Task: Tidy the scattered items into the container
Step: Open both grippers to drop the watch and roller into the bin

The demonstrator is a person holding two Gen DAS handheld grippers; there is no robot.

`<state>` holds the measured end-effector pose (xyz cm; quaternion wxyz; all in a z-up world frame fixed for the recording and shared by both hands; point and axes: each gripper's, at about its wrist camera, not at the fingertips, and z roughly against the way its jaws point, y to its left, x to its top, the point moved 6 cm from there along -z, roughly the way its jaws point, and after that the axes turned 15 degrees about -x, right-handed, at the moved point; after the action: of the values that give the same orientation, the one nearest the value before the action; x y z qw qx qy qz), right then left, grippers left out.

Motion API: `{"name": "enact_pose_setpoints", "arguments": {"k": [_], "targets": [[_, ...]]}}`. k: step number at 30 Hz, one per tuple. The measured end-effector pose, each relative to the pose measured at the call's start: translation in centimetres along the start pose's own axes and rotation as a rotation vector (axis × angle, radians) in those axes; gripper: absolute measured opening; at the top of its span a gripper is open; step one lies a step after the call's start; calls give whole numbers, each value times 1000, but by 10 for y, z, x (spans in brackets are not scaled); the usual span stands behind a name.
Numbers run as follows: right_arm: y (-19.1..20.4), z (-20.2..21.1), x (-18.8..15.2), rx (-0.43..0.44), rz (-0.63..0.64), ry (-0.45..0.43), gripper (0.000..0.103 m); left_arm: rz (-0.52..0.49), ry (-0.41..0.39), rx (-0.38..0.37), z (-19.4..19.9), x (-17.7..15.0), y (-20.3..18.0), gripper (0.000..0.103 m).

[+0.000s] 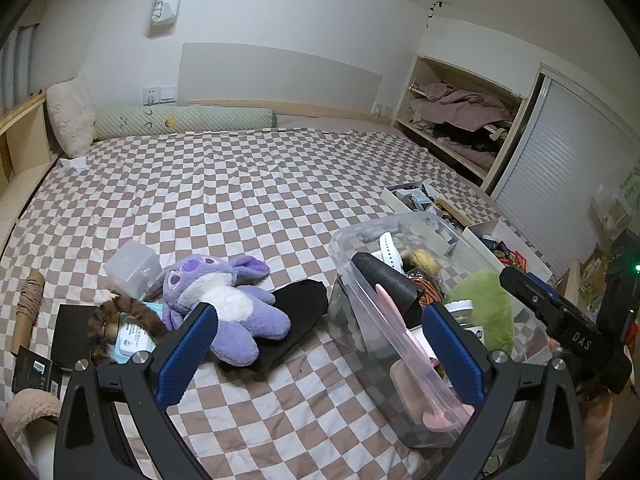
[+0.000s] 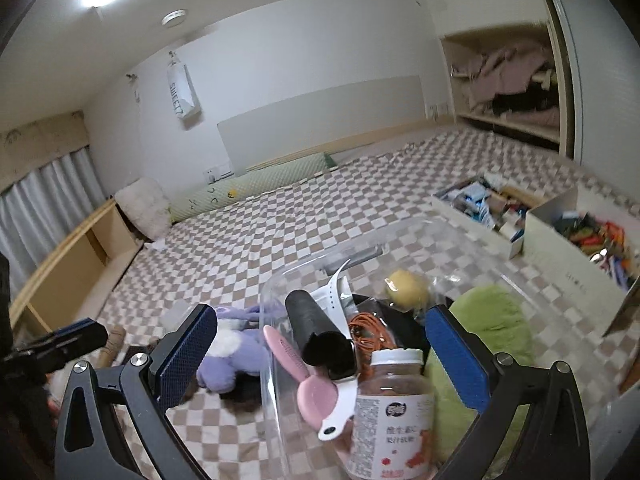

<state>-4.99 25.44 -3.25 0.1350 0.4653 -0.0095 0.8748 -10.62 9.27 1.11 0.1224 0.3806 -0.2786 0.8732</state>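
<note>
1. Left wrist view: the left gripper (image 1: 320,344) has its jaws spread wide with nothing held; the blue pads straddle the near left corner of the bin (image 1: 400,320), no contact I can see.
2. The clear bin sits on the checkered bed (image 1: 240,184), already pretty full: black roll (image 1: 384,280), pink brush (image 1: 404,340), white strap (image 1: 390,248), orange cord (image 1: 428,290), green plush (image 1: 486,304).
3. Still scattered left of the bin: purple plush (image 1: 224,304) lying partly on a flat black thing (image 1: 298,320), a small clear box (image 1: 132,268) behind it, a furry brown piece (image 1: 120,312), and a black box (image 1: 74,332) further left.
4. The right gripper (image 1: 560,320) pokes in from the right, just past the bin's far side.
5. Right wrist view: the right gripper (image 2: 320,344) is wide open too, hanging above the bin (image 2: 276,320), empty.
6. In the bin here: a jar (image 2: 394,404) with a white lid up front, the brush (image 2: 304,376), a watch (image 2: 340,368), the roll (image 2: 308,316), the cord (image 2: 370,332), something yellow (image 2: 406,286) and the green plush (image 2: 492,324).
7. The purple plush (image 2: 232,352) lies outside, left of the bin. The left gripper (image 2: 60,344) shows at the left edge.
8. Two open boxes of clutter (image 2: 520,216) sit on the bed beyond the bin.
</note>
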Motion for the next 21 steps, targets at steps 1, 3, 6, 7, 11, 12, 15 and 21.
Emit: {"name": "enact_pose_setpoints", "arguments": {"k": [1, 3, 6, 7, 11, 12, 15, 21], "targets": [[1, 2, 0, -6, 12, -5, 103, -1, -3, 3, 2, -1, 0, 103], [1, 7, -3, -16, 27, -11, 103, -7, -11, 17, 7, -2, -1, 103], [2, 13, -8, -21, 43, -14, 103, -14, -25, 38, 14, -5, 1, 103], [3, 16, -9, -25, 50, -18, 103, -12, -28, 43, 16, -6, 1, 103], [6, 25, -13, -40, 81, -42, 103, -10, -35, 61, 22, -11, 3, 103], [6, 27, -14, -44, 86, -49, 103, -13, -37, 67, 23, -13, 4, 103], [8, 32, -19, -48, 99, -56, 103, -25, -42, 82, 28, -16, 3, 103], [12, 41, -25, -52, 119, -67, 103, -50, -51, 104, 36, -22, 0, 103]]}}
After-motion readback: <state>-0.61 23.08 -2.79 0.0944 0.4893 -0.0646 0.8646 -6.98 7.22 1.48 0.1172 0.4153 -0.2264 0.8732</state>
